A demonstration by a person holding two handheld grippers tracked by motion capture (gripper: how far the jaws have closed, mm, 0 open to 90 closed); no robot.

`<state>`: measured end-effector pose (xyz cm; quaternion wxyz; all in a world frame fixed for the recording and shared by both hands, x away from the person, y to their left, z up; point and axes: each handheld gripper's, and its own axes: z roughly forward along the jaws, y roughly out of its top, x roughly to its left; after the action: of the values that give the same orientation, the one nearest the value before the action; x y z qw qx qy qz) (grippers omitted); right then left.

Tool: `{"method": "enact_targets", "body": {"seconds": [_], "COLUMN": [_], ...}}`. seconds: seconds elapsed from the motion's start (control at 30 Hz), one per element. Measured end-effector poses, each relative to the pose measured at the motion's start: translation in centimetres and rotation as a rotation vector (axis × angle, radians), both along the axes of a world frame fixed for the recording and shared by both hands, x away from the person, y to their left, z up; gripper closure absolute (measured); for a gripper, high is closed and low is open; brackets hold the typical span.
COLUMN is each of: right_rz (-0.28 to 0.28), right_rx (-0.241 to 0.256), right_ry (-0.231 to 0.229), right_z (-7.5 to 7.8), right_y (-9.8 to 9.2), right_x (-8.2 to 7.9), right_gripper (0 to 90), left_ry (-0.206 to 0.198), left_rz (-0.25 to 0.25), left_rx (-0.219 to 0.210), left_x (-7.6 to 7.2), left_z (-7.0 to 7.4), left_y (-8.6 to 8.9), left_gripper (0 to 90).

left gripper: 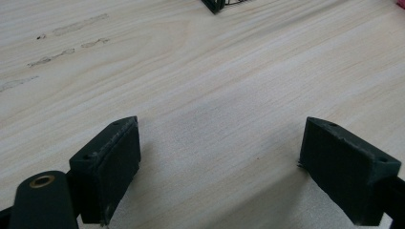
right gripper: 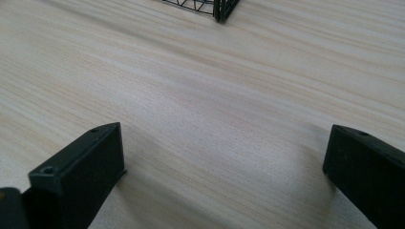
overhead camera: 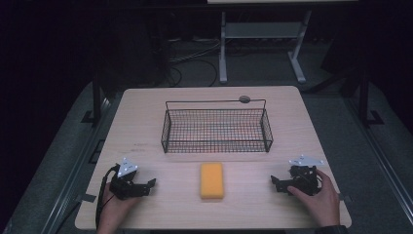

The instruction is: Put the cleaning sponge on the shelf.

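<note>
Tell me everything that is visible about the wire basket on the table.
The wire basket is black metal mesh, long and rectangular, open on top, with a thin rail handle rising along its far side. It looks empty and stands upright on the wooden table, beyond the yellow sponge, apart from it. Nothing touches it except the table.

The worktop (overhead camera: 146, 122) is pale wood with a fine straight grain and a few faint grey smudges. On it sit a black wire basket (overhead camera: 216, 127) with a small square mesh and a yellow-orange sponge (overhead camera: 212, 180). Each hand-held gripper, left (overhead camera: 146, 186) and right (overhead camera: 278, 184), is black with a light grey top plate.
</note>
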<state>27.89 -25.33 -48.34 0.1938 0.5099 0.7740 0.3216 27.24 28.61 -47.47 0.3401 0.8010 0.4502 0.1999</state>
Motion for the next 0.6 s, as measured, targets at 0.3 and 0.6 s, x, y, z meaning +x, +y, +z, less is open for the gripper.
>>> {"method": "enact_targets", "body": {"seconds": [0.3,0.6], "right_rz": [-0.001,-0.001], "right_rx": [0.001,0.002], "right_ry": [-0.002,0.000], "right_z": [-0.01,0.00], "right_y": [0.00,0.02], "right_x": [0.01,0.00], "right_gripper": [0.0,0.0], "left_ry": [0.001,0.011], "left_rz": [-0.010,-0.016], "left_rx": [-0.001,0.014], "left_x": [0.06,0.38], "left_z": [0.00,0.22], "left_y": [0.06,-0.42], "left_gripper": [12.7,14.1]}}
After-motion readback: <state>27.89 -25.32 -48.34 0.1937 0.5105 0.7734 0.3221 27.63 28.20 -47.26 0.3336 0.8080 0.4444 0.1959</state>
